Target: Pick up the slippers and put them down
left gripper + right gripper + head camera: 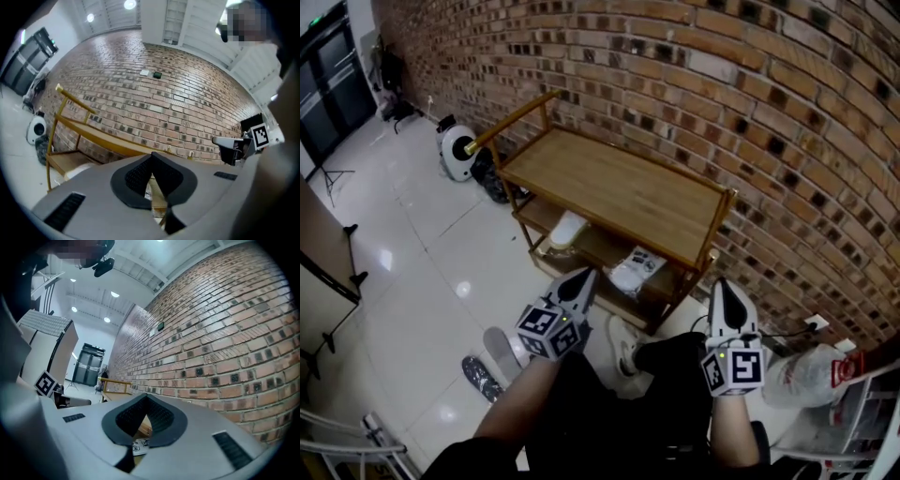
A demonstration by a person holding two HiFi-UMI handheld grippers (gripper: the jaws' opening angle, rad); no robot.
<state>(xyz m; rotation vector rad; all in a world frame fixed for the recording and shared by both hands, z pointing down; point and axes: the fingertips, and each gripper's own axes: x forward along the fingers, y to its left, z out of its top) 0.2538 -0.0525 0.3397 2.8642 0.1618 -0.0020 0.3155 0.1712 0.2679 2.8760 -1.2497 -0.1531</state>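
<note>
While both shut, two grippers (586,274) (723,283), two slippers (500,349) (478,377).

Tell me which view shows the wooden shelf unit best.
The head view: the wooden shelf unit shows nearly whole from above, top board and lower shelf alike. The left gripper view shows only one end, with its yellow rail and top edge. The right gripper view shows just a far corner.

The wall (750,112) is patterned in red-brown brick, dark-flecked; the shelf (619,187) is coloured tan, the floor (422,244) white, one slipper (500,349) grey, the other slipper (478,377) dark-speckled.
</note>
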